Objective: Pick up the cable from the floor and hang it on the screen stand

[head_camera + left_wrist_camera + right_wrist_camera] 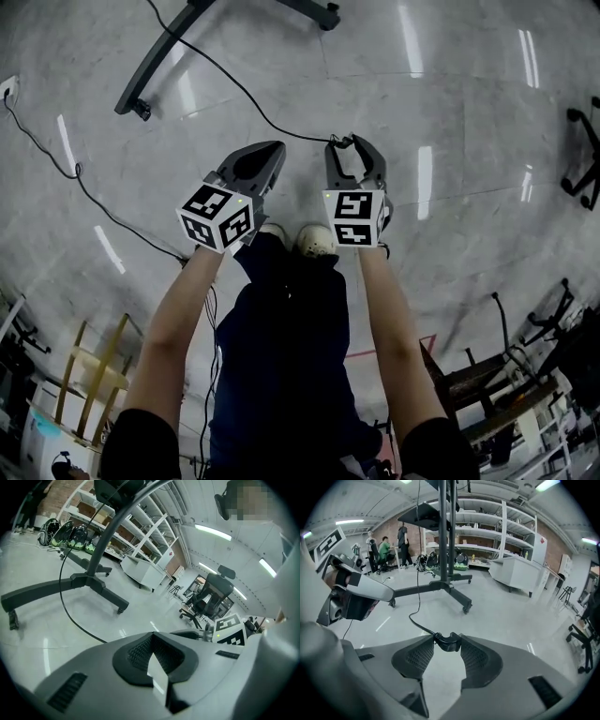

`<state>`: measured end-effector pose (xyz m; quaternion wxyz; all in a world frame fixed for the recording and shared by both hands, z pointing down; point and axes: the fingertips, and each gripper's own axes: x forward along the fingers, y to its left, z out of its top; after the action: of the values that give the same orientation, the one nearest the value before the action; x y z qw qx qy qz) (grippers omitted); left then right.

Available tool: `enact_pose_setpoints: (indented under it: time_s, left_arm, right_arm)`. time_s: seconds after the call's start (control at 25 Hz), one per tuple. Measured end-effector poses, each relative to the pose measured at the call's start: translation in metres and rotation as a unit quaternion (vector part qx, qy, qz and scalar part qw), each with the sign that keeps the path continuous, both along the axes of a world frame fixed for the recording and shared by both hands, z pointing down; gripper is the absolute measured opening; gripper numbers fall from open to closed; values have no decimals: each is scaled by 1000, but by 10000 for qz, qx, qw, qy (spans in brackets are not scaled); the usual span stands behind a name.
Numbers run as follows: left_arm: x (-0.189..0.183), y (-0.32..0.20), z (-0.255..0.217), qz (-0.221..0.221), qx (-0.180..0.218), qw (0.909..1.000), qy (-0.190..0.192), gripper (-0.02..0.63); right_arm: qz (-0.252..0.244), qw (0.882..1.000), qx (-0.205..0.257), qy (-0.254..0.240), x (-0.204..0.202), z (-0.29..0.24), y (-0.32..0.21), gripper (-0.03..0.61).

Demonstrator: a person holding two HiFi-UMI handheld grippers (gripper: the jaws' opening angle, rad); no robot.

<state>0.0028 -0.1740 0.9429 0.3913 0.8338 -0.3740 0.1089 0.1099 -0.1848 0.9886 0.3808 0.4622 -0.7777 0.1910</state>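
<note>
The right claw is pinching the moulded plug at the end of the black cable, holding it across the very tips of its ribbed pads. Gripping the stiff plug rather than the thin cord probably gives the pads something solid to bite on and keeps the end from slipping through. From the plug, the cable sags in a loose loop over the floor and then climbs toward the top of the screen stand, so only the slack part needs carrying.

The left claw is pressed together with nothing between its pads. It sits just beside the right one, above the person's shoes. It seems to be kept close so that it can gather or steady the slack once the cable comes near a hanging point.

The stand's wheeled base lies well apart from both claws, toward the far side of the floor. By this reading, the pick-up is done. The carry to the stand and the hanging are still to come.
</note>
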Motion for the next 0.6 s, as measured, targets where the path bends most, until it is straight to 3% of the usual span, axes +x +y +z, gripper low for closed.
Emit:
enact_pose_setpoints:
  time_s: [0.6]
  left_arm:
    - [6, -5, -154, -188, 174, 9996, 101, 3]
  right_arm:
    - [-134, 9981, 571, 173, -2, -167, -9, 198]
